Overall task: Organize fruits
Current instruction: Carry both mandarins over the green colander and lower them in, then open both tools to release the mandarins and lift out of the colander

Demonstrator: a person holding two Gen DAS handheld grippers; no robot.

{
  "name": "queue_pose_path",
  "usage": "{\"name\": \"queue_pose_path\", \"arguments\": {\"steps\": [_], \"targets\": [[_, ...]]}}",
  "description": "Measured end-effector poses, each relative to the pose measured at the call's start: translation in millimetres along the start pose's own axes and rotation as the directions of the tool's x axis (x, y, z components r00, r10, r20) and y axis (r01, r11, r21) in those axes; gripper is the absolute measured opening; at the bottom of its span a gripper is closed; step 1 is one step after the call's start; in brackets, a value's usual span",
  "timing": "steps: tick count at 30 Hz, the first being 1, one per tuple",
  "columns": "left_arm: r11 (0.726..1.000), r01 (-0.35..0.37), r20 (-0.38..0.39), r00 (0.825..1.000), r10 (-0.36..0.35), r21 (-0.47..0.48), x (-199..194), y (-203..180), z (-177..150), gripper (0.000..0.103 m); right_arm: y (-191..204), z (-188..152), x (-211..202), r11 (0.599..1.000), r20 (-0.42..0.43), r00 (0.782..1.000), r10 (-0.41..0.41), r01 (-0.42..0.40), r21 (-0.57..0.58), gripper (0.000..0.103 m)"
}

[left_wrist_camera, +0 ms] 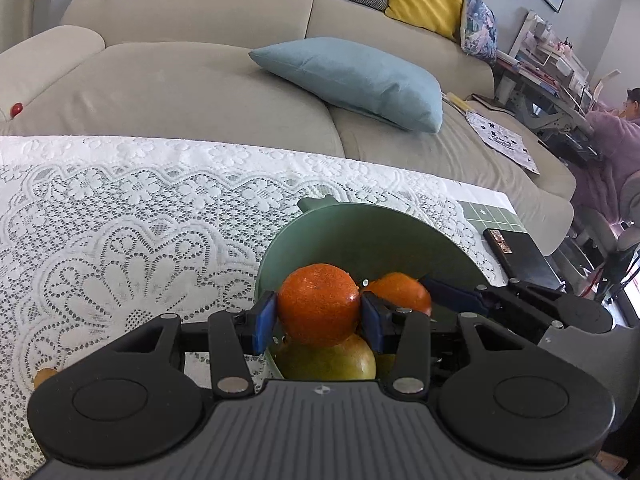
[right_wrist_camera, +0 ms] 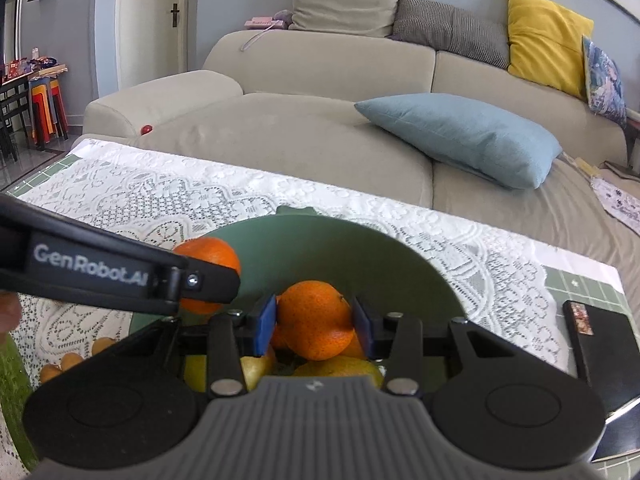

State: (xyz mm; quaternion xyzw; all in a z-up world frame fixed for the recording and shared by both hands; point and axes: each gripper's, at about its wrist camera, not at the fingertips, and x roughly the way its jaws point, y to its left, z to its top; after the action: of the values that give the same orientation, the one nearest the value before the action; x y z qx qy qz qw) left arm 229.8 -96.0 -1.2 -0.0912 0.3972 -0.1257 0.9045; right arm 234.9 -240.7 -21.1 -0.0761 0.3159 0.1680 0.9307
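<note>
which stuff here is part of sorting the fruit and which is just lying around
Part of the job:
left gripper clamping an orange
right gripper clamping a second orange
green bowl
yellow-green fruit in it

Just lying about:
black box
blue cushion
yellow cushion

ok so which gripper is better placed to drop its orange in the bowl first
Right, probably. The right gripper holds its orange over the fruit piled mid-bowl, while the left gripper holds its orange nearer the rim.
</note>
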Motion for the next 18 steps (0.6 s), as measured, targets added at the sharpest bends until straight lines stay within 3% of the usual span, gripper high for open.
{"name": "queue_pose_path", "arguments": {"steps": [18], "targets": [[0.997,-0.053,-0.013,0.998,0.054,0.058,12,-9,-1,0.054,12,-5,13,0.996,-0.006,0.999,-0.045,0.044,-0.078,0.040]]}}
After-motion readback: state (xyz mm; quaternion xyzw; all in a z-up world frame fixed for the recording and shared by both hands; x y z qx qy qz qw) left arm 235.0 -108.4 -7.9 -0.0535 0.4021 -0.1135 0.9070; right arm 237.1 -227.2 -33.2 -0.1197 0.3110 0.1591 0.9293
